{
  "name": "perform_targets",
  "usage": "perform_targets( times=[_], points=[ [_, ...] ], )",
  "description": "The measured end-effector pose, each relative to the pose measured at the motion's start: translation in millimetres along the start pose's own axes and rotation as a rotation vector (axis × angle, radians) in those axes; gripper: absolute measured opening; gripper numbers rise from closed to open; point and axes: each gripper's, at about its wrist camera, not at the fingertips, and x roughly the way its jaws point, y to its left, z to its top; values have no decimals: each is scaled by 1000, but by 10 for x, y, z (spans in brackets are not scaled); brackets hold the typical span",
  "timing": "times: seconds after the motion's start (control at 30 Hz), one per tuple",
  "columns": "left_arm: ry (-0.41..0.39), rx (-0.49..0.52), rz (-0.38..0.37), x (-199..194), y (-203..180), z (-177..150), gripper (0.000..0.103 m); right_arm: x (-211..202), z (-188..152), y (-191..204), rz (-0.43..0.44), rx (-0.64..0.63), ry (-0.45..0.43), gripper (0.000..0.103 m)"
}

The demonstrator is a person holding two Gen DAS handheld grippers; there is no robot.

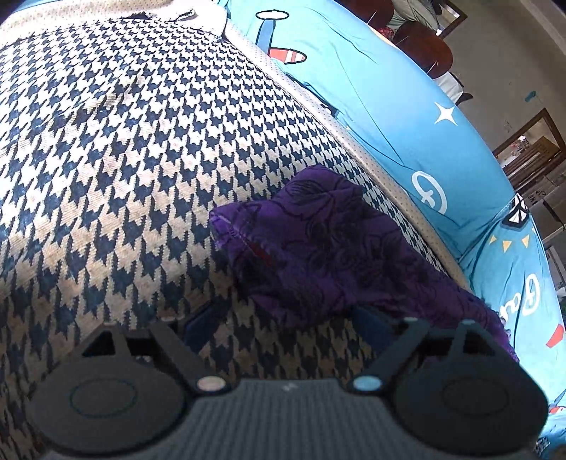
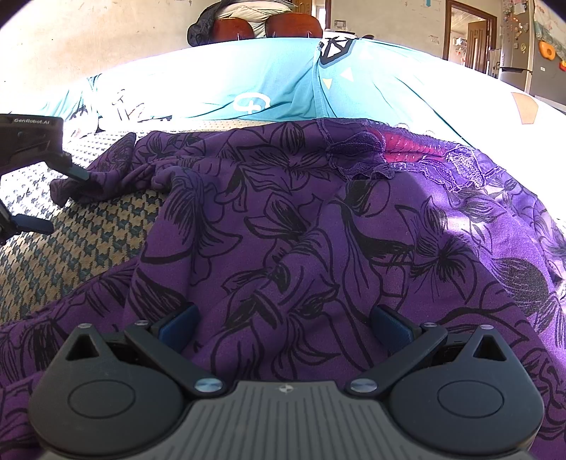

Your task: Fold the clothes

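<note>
A purple garment (image 2: pixel 300 226) with black flower outlines and a lace neckline lies spread on a houndstooth blanket (image 2: pixel 88 233). My right gripper (image 2: pixel 283 325) is open, its blue fingertips (image 2: pixel 177 323) resting low over the garment's middle. In the left wrist view, a bunched sleeve end of the purple garment (image 1: pixel 318 247) lies on the houndstooth blanket (image 1: pixel 123 141). My left gripper (image 1: pixel 283 318) is open, its right finger touching the sleeve's edge. The left gripper also shows in the right wrist view (image 2: pixel 53 201), jaws apart around the sleeve tip.
A bright blue printed sheet (image 1: pixel 406 124) covers the bed beyond the blanket, and it also shows in the right wrist view (image 2: pixel 265 78). Dark wooden chairs (image 2: pixel 269 26) stand past the bed. A doorway (image 2: pixel 467 32) and a fridge stand at the far right.
</note>
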Motion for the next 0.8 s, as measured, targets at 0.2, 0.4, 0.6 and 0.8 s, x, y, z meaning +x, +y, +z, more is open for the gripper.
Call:
perform_targets(
  times=[0.2,0.4,0.6,0.8],
  points=[
    [11,-65,-30,-10,46,49,87,-3,-2,0,0,0,-1,103],
    [7,-75,-64,-54,45,69,87,-4,-3,2,-1,-1,-1,103],
    [23,-90,-71,67,64,79,71,-2,-3,0,0,-1,-1,103],
    [-36,-19,-8,22,-16,108,23,7,-3,6,1,-2,-2,103]
  ],
)
